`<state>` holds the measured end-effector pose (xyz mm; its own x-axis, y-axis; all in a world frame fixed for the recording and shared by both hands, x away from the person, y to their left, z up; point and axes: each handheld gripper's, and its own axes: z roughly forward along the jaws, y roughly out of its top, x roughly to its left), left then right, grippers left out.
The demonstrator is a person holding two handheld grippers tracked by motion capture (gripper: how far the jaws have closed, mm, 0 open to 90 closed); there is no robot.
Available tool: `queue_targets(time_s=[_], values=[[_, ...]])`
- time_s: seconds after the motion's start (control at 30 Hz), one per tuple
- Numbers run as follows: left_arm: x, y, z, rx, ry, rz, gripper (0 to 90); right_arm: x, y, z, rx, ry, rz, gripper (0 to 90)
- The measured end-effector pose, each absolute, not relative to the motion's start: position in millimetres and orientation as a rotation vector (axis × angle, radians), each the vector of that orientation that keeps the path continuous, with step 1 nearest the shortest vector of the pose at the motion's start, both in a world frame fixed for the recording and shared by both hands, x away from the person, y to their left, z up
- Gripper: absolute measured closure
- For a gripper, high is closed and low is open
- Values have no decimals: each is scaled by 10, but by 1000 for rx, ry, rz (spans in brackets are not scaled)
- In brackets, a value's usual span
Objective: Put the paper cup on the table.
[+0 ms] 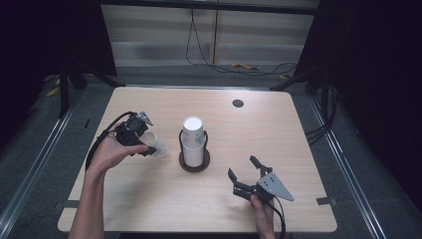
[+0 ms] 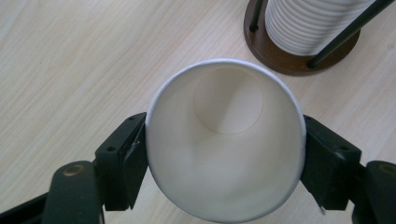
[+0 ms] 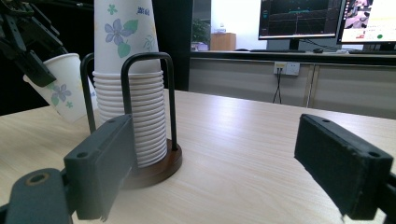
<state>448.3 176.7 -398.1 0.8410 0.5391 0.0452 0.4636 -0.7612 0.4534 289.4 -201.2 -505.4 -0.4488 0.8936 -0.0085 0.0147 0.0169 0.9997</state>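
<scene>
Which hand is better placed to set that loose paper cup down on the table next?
Left. The left gripper is already shut on the paper cup, held tilted just above the table beside the cup stack. The right gripper is open, holds nothing, and sits on the stack's far side.

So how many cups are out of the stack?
1: a cup held in the left claw, left of the stack in its holder. Stacked cups can't be counted.
</scene>
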Motion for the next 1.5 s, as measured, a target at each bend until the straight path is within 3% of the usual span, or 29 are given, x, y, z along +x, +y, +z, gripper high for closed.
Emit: queue_targets(time_s=[0.23, 0.47, 0.93, 1.5], values=[[4522, 1587, -4039, 2726, 692, 194, 251, 2894, -2013, -5054, 953, 1565, 1524, 120], [4573, 1538, -4101, 2765, 703, 174, 241, 2894, -2013, -5054, 954, 1564, 1524, 120], [4620, 1510, -4186, 2724, 751, 232, 221, 2894, -2013, -5055, 954, 1563, 1523, 120], [4640, 1493, -4233, 2680, 733, 210, 203, 2894, -2013, -5054, 955, 1563, 1523, 119]])
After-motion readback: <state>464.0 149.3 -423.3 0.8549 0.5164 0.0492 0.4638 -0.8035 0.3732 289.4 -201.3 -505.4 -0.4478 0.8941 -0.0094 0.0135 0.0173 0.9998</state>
